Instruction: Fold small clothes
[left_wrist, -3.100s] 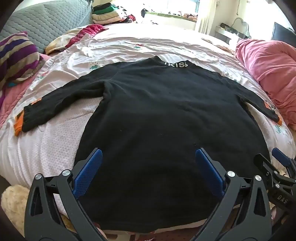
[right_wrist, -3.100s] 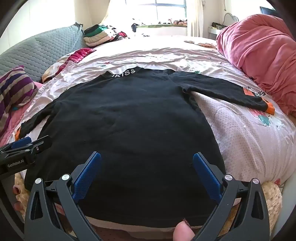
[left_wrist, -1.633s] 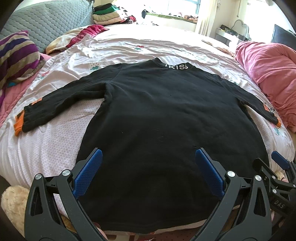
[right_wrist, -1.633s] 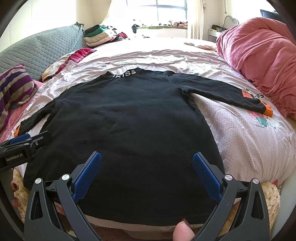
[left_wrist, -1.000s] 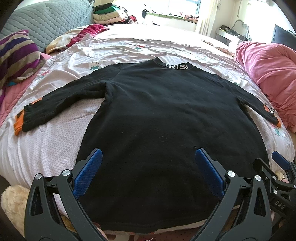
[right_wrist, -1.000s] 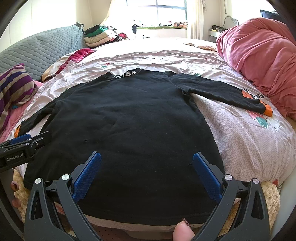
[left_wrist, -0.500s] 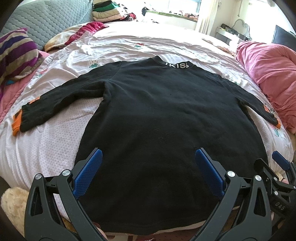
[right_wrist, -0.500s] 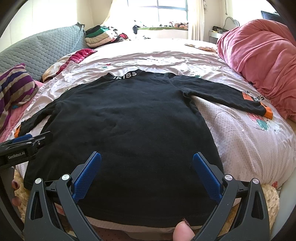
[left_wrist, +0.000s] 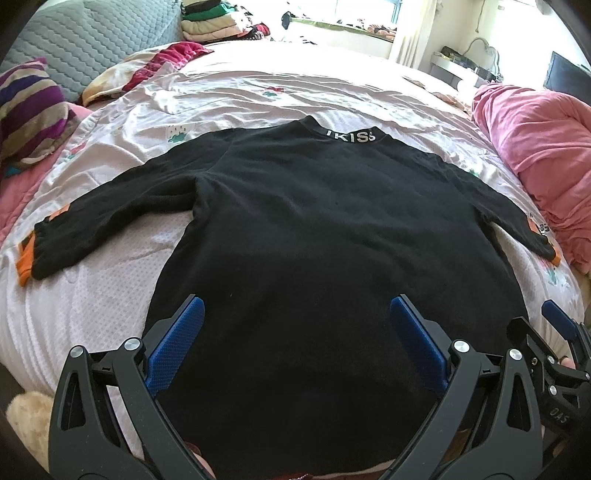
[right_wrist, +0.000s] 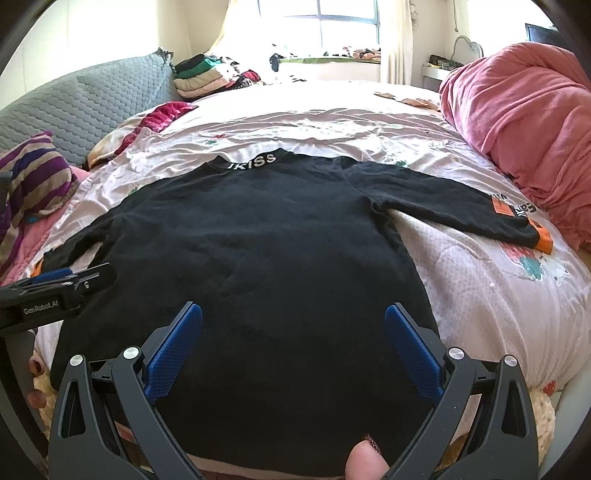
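Observation:
A black long-sleeved top (left_wrist: 314, 240) (right_wrist: 266, 251) lies flat on the bed, collar far, hem near me, both sleeves spread out with orange cuffs. My left gripper (left_wrist: 295, 328) hovers open over the hem's left half, blue pads wide apart. Over the hem's right half, my right gripper (right_wrist: 293, 332) is open too, nothing between its fingers. Each gripper shows at the edge of the other's view: the right one (left_wrist: 554, 332), the left one (right_wrist: 62, 280). A fingertip (right_wrist: 365, 463) shows at the bottom of the right wrist view.
The bed has a pale pink printed sheet (left_wrist: 258, 92). A pink duvet (right_wrist: 524, 92) is heaped at the right. A striped pillow (left_wrist: 29, 110) and grey headboard (right_wrist: 85, 103) lie left. Folded clothes (right_wrist: 203, 75) are stacked at the far side by the window.
Both grippers have tilted up and edged slightly forward over the hem, so the top sits lower in each view. Both stay open; the top has not moved.

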